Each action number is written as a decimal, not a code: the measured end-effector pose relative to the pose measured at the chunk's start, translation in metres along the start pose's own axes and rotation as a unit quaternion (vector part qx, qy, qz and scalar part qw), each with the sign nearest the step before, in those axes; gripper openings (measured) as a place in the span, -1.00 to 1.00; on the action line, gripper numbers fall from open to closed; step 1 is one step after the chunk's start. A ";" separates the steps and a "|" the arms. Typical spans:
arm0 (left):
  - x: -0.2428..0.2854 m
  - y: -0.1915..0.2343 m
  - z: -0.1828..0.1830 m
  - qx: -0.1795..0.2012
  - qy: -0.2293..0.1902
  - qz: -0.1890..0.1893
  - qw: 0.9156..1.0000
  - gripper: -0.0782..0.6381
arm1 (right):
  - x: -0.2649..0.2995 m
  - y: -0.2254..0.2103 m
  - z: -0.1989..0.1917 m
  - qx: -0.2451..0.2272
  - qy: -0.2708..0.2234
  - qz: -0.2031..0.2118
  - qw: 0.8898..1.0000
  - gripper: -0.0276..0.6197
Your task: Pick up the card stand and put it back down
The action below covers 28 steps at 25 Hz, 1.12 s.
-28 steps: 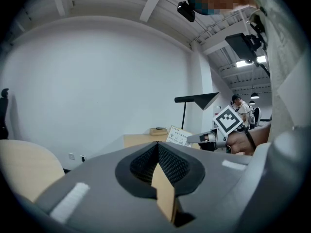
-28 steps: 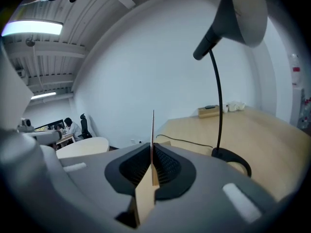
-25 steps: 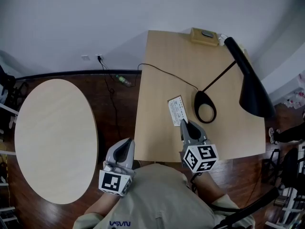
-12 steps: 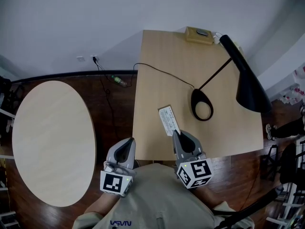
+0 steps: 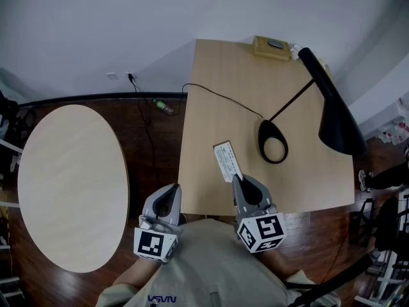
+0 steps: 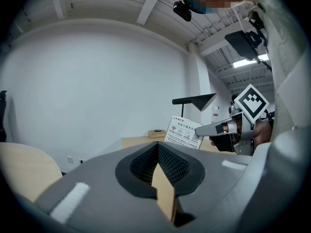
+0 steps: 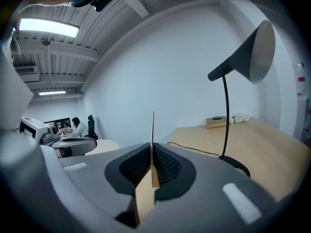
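Card stand (image 5: 226, 162), a thin white rectangular sheet with small print, is showing in the lower middle of the head view, over the near part of the pale wooden surface (image 5: 217, 69). The right tool (image 5: 238, 179) is gripping it by its near end. In the right gripper view the sheet is standing edge-on, like a thin line, between the two dark textured pads (image 7: 167, 164), which are pressing on it from both sides. In the left gripper view the card is leaning a little, and I cannot tell if its lower edge is touching the surface. The left tool (image 5: 172, 190) is hanging at the lower left of centre, beside the near corner of the surface, its jaws closed together with nothing between them. A black lamp (image 5: 339, 123) with a cone shade, a thin stem and a ring-shaped base is standing at the right side of the surface, and a thin black cable (image 5: 220, 96) is running from it across the wood. A small tan box (image 5: 273, 47) is lying at the far edge. A round pale table (image 5: 70, 184) is filling the left of the frame, above the dark wooden floor (image 5: 153, 171).
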<state>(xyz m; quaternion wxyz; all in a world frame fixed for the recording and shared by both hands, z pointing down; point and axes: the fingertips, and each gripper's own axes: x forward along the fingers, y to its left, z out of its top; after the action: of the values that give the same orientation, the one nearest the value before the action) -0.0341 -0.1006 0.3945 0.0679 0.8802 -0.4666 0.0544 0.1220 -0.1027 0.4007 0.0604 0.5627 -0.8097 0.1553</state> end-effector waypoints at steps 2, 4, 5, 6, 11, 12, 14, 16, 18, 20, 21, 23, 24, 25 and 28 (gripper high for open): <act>0.001 0.000 -0.001 -0.008 0.001 0.008 1.000 -0.78 | 0.000 -0.001 0.000 -0.001 -0.001 0.006 1.000 -0.87; 0.000 0.000 -0.001 -0.012 -0.002 0.016 1.000 -0.77 | 0.001 -0.001 0.001 0.000 -0.002 0.012 1.000 -0.87; 0.000 0.000 -0.001 -0.013 -0.006 0.020 1.000 -0.77 | 0.002 -0.001 0.001 0.000 -0.002 0.017 1.000 -0.87; -0.001 0.000 -0.002 -0.014 -0.008 0.025 1.000 -0.77 | 0.003 -0.001 0.002 0.000 -0.003 0.023 1.000 -0.87; -0.007 0.003 -0.007 -0.015 0.000 0.072 0.997 -0.77 | 0.015 0.000 0.004 -0.004 -0.006 0.066 0.998 -0.87; -0.010 0.005 -0.010 -0.016 0.003 0.083 0.996 -0.77 | 0.019 0.002 0.004 -0.006 -0.006 0.077 0.997 -0.87; -0.019 0.010 -0.014 -0.017 0.007 0.107 0.994 -0.77 | 0.027 0.009 0.003 -0.013 -0.004 0.100 0.995 -0.87; -0.033 0.019 -0.016 -0.020 0.007 0.134 0.991 -0.77 | 0.036 0.022 0.002 -0.022 0.002 0.125 0.992 -0.87; -0.050 0.031 -0.019 -0.026 0.008 0.163 0.986 -0.77 | 0.045 0.041 0.002 -0.032 0.006 0.150 0.988 -0.87; -0.066 0.047 -0.022 -0.035 0.007 0.187 0.982 -0.77 | 0.053 0.067 0.004 -0.042 0.010 0.177 0.983 -0.87; -0.073 0.055 -0.023 -0.039 0.004 0.195 0.980 -0.77 | 0.058 0.082 0.004 -0.048 0.011 0.190 0.981 -0.87; -0.087 0.072 -0.023 -0.045 -0.002 0.205 0.978 -0.77 | 0.068 0.113 0.002 -0.060 0.018 0.216 0.974 -0.87; -0.094 0.081 -0.023 -0.047 -0.005 0.209 0.977 -0.77 | 0.074 0.129 0.000 -0.065 0.022 0.229 0.971 -0.87; -0.101 0.090 -0.024 -0.049 -0.006 0.212 0.976 -0.77 | 0.080 0.146 -0.002 -0.070 0.026 0.242 0.967 -0.87; -0.124 0.122 -0.028 -0.055 -0.010 0.222 0.973 -0.77 | 0.099 0.199 -0.011 -0.084 0.033 0.276 0.957 -0.87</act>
<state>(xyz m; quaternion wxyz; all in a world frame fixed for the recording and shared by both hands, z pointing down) -0.2053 -0.0622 0.4107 0.0982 0.7497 -0.6536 0.0335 -0.0991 -0.1241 0.4016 0.0885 0.3048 -0.9412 0.1158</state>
